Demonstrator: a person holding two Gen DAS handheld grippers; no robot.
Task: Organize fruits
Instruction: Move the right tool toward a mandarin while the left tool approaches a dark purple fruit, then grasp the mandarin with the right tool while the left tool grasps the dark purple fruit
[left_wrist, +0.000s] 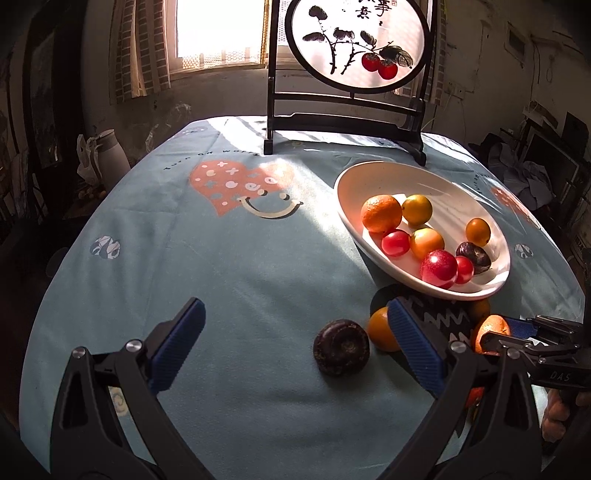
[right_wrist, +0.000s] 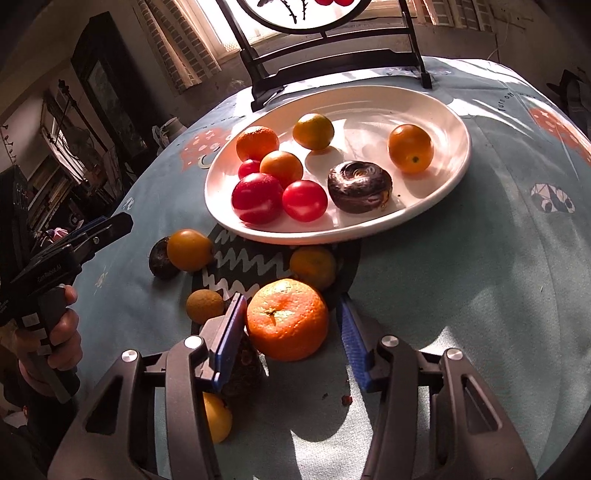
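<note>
Mandarin (right_wrist: 287, 319) sits on the tablecloth (right_wrist: 461, 280) just short of the white plate (right_wrist: 436, 199), between the parted fingers of the right claw (right_wrist: 291, 328), which grip nothing. Left claw (left_wrist: 295, 343) gapes wide and empty over a dark fruit (left_wrist: 341, 347) beside a small orange (left_wrist: 382, 329)

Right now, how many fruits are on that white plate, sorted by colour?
On the white plate:
Orange fruits: 4
Red fruits: 3
Dark purple fruit: 1
Total: 8
</note>
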